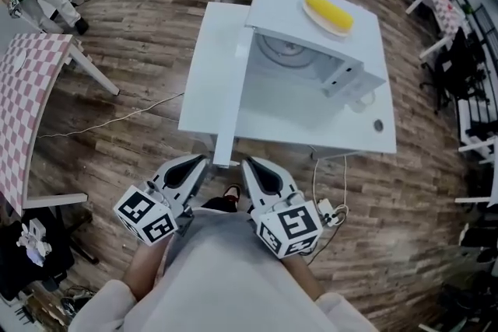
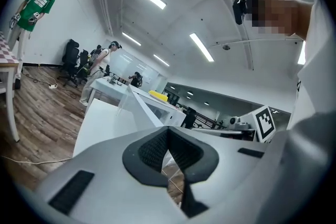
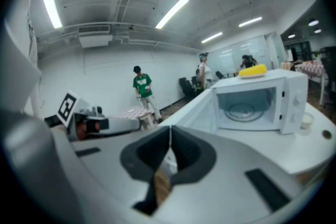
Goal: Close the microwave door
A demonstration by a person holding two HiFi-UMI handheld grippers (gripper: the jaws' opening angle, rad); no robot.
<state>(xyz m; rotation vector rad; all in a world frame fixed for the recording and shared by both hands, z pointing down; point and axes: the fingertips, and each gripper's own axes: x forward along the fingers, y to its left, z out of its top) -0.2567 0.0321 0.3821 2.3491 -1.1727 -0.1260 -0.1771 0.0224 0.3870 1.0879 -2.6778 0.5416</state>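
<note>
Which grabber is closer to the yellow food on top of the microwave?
Right. In the head view the right gripper is down-left of the yellow food; the left gripper sits farther left.

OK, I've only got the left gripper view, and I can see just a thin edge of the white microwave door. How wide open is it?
Observer: In the head view, the white microwave door stands wide open, swung out to the left of the white microwave.
Operator: Is there anything inside?
Observer: The right gripper view looks straight into the cavity, and only the round glass turntable shows there.
Operator: And the right gripper?
Observer: The right gripper has its fingers together on nothing. It is close to the person's body, short of the door.
</note>
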